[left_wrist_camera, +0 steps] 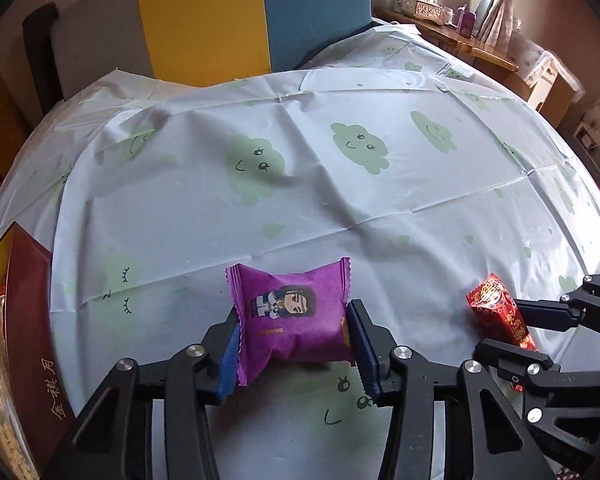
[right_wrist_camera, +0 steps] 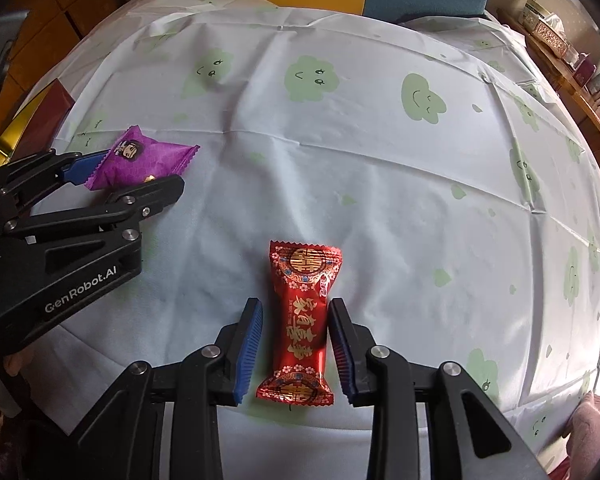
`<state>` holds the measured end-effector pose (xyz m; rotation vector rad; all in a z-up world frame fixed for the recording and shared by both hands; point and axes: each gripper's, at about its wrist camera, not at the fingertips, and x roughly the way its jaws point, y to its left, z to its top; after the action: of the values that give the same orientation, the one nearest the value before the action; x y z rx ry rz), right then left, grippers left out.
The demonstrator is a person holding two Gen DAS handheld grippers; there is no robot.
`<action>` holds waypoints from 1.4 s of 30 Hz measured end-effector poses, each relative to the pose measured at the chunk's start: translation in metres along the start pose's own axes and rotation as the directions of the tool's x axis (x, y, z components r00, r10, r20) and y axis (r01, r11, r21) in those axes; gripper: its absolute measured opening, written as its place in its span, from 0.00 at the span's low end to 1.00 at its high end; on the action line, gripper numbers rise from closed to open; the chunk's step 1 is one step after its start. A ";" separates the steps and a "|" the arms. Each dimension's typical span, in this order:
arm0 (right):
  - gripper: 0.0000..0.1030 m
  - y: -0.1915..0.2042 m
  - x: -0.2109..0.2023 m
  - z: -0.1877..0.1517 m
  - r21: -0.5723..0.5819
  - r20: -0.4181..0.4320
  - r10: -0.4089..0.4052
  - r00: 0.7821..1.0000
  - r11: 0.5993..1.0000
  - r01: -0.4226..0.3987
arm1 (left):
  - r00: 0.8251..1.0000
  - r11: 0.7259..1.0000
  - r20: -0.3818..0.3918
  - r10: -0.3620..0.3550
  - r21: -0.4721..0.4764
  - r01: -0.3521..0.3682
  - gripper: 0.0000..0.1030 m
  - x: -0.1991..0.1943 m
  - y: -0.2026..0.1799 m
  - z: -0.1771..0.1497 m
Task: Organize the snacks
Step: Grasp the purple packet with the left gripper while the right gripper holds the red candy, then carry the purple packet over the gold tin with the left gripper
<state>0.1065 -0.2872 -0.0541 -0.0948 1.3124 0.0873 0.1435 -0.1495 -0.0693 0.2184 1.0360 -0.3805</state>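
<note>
The purple snack (left_wrist_camera: 292, 316), low in the middle, is squeezed by the left tool (left_wrist_camera: 292, 344) so it can be lifted off the bench (left_wrist_camera: 340, 184). The red snack (right_wrist_camera: 302, 320) lies loose between the right tool's (right_wrist_camera: 296, 336) parted fingers.

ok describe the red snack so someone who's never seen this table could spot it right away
Start from the table under the pale tablecloth printed with green smiling clouds. Near its front edge, a long narrow red foil packet lies flat between the jaws of the right gripper. It carries gold Chinese characters and crimped ends, unlike the squat purple packet with a cartoon figure to its left.
</note>
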 end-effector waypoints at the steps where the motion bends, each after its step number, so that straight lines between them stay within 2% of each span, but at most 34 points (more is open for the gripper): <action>1: 0.33 0.000 0.000 0.000 -0.004 0.002 -0.002 1.000 1.000 0.002 | 1.000 1.000 0.006 0.007 -0.002 -0.007 0.47 -0.003 0.000 -0.004; 9: 0.33 0.002 0.000 -0.001 -0.032 0.015 -0.020 1.000 0.999 0.021 | 0.997 0.998 0.058 0.047 -0.053 -0.044 0.49 -0.021 0.005 -0.044; 24: 0.33 0.014 0.001 -0.006 -0.089 0.049 -0.054 0.997 0.994 0.058 | 0.995 0.995 0.080 0.066 -0.084 -0.059 0.45 -0.039 0.007 -0.068; 31: 0.33 0.004 0.000 -0.007 -0.027 0.047 -0.020 0.999 0.999 0.022 | 0.995 0.993 0.075 0.066 -0.098 -0.059 0.45 -0.048 0.011 -0.084; 42: 0.32 0.027 -0.001 -0.011 -0.105 0.068 -0.076 0.995 0.991 0.083 | 0.992 0.992 0.082 0.094 -0.095 -0.086 0.45 -0.065 0.012 -0.100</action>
<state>0.0927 -0.2616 -0.0561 -0.2346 1.2384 0.0925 0.0396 -0.0896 -0.0627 0.1649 0.9521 -0.2583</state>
